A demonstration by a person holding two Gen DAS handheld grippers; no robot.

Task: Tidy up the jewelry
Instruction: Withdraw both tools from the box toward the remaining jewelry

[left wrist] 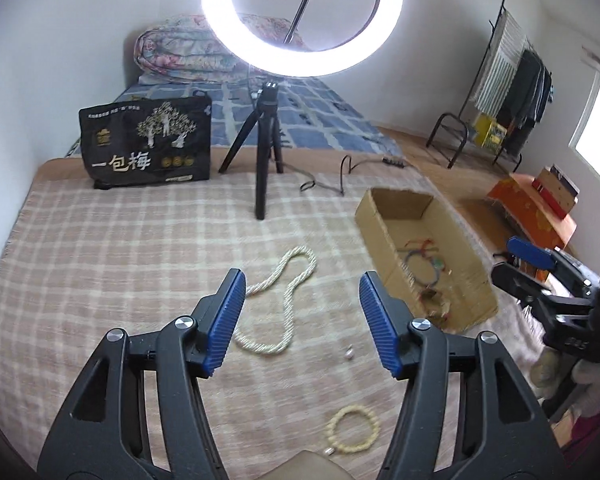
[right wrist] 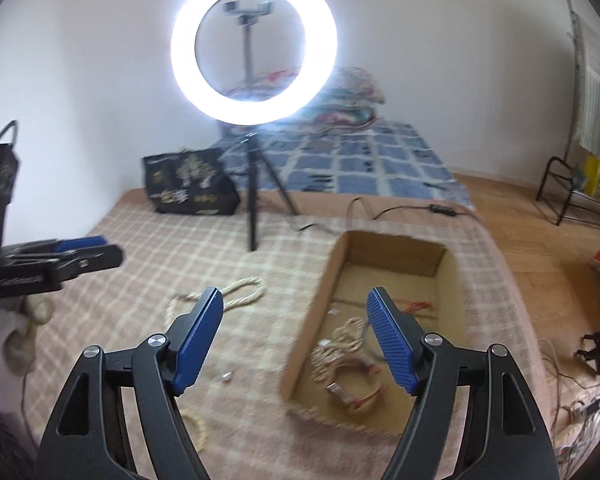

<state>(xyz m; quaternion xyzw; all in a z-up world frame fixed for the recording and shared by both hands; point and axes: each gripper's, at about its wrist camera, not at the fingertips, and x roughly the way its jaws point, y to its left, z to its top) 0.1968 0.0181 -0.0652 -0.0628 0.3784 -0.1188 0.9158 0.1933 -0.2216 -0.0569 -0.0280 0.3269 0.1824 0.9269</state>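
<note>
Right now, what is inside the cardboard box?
The cardboard box holds a tangle of jewelry: a cream beaded strand, a thin ring-shaped bracelet, and red cords. The right hand-held gripper covers part of the floor, and motion blur hides finer detail.

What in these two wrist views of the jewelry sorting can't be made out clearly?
- Contents of the open brown cardboard box: motion-blurred in the right wrist view; individual pieces tangle together.
- Small silvery item on the plaid blanket: too small to identify, left wrist view.
- Cream beaded bracelet: partly hidden behind the right tool's finger in the right wrist view.
- Long cream twisted rope necklace: one section covered by the left tool's blue pad.
</note>
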